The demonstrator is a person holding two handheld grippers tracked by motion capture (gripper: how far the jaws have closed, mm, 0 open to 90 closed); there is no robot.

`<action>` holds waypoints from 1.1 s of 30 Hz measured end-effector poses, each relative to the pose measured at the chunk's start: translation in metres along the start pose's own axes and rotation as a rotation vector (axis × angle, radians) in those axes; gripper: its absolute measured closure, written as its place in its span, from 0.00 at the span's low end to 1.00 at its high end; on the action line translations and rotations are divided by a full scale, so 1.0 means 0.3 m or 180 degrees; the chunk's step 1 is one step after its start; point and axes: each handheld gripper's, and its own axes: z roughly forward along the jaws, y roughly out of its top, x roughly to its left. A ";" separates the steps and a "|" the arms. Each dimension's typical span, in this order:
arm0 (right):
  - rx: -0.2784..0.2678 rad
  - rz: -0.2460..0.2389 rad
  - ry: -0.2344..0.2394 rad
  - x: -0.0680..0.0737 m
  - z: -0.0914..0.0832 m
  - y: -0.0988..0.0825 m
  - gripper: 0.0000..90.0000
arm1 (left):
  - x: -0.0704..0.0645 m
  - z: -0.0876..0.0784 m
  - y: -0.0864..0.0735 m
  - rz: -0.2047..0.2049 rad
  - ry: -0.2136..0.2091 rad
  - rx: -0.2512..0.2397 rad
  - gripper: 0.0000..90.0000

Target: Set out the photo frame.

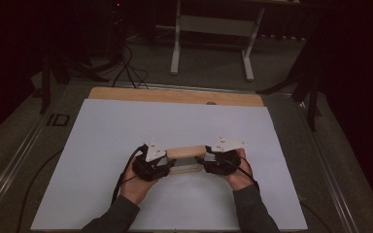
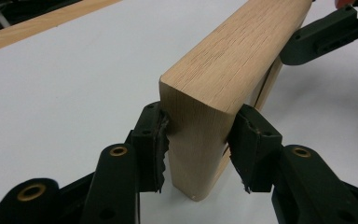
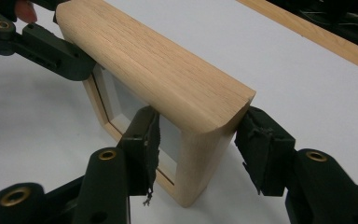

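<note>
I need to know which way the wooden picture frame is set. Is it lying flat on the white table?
No, the wooden picture frame stands upright on one edge on the white table, its glass facing sideways.

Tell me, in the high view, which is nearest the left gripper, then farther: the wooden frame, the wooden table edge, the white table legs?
1. Light wooden picture frame, right beside the left gripper.
2. Wooden table edge strip, behind the white sheet.
3. White metal table legs, on the floor at the back.
</note>
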 end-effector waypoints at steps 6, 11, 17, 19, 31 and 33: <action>-0.0033 0.0046 -0.0097 0.019 0.022 0.012 0.55 | 0.030 -0.001 -0.006 -0.0103 0.0003 -0.0048 0.62; -0.0034 0.0062 -0.0174 0.028 0.034 0.018 0.55 | 0.047 0.002 -0.008 -0.0138 -0.0016 -0.0075 0.61; -0.0036 0.0091 -0.0236 0.038 0.041 0.023 0.54 | 0.055 0.004 -0.009 -0.0159 -0.0007 -0.0089 0.60; -0.0032 0.0098 -0.0256 0.042 0.043 0.026 0.54 | 0.060 0.004 -0.009 -0.0167 -0.0003 -0.0091 0.60; 0.0005 0.0104 -0.0349 0.049 0.069 0.052 0.55 | 0.103 0.012 -0.005 -0.0219 -0.0042 -0.0108 0.59; 0.0007 0.0106 -0.0352 0.048 0.071 0.054 0.54 | 0.105 0.013 -0.005 -0.0233 -0.0042 -0.0116 0.59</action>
